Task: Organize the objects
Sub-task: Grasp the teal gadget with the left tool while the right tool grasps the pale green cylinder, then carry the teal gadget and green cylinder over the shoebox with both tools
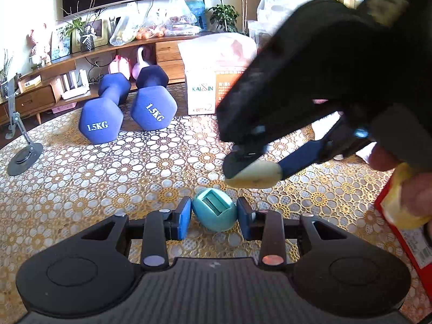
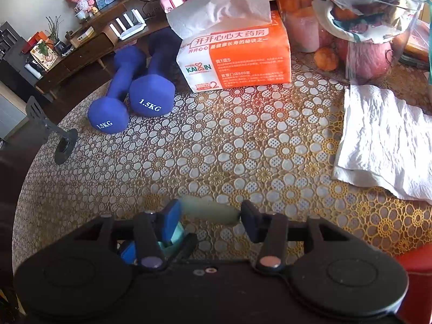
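Left wrist view: the left gripper sits at six o'clock, its blue pads pressed on either side of a teal egg-shaped thing that rests on the flower-patterned cloth. Just past it, toward one o'clock, the right gripper reaches in from three o'clock, clamped on a pale cream piece held just above the cloth. A red box lies at the four o'clock edge, with a hand over it. Two blue dumbbells lie at eleven o'clock, a tissue pack at twelve, a black stand at nine.

Right wrist view: the right gripper at six o'clock has its pads closed on the ends of the cream piece, which shows blurred between them. The teal thing peeks out at seven o'clock beneath the gripper's left finger, with the left gripper's blue pad beside it. The dumbbells lie at eleven o'clock, the tissue pack at twelve, a crumpled paper towel at three, and a bag of fruit at one.
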### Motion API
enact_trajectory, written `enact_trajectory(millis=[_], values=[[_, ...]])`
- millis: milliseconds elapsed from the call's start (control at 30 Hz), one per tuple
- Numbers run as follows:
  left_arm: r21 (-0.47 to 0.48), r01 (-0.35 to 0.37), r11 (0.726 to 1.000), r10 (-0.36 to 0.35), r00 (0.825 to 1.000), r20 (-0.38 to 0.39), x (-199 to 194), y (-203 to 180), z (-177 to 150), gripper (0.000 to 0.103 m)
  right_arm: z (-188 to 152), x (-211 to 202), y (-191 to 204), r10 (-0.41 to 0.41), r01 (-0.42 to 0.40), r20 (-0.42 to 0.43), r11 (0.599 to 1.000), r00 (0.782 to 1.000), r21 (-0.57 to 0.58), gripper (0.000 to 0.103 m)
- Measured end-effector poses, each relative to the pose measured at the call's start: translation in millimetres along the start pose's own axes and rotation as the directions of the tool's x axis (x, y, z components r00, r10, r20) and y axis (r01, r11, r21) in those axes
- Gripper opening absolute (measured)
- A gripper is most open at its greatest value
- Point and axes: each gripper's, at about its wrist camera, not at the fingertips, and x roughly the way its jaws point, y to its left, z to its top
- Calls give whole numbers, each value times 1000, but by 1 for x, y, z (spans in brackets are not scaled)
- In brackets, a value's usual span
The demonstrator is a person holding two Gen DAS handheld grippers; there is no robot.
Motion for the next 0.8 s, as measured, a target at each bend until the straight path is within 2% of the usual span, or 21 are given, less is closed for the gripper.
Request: enact_trajectory(millis=[233,433,633,800], values=[[-21,27,999,-27,999,-29,-42,-1,9,36,-20,-58,0,32,-30,47,999,998,-41,48],[4,68,998,-68,998,-14,-93,-13,27,36,-42,-124,-5,61,-51,110,995,992,-91,48],[18,118,993,-118,993,-7,-136,-32,36,36,-71,-182,-12,57,-34,170,990,984,-140,48],[42,144,989,-144,990,-6,-163,-54,38,36,-96,-218,-35,35,-4,209,989,977,-147,48]])
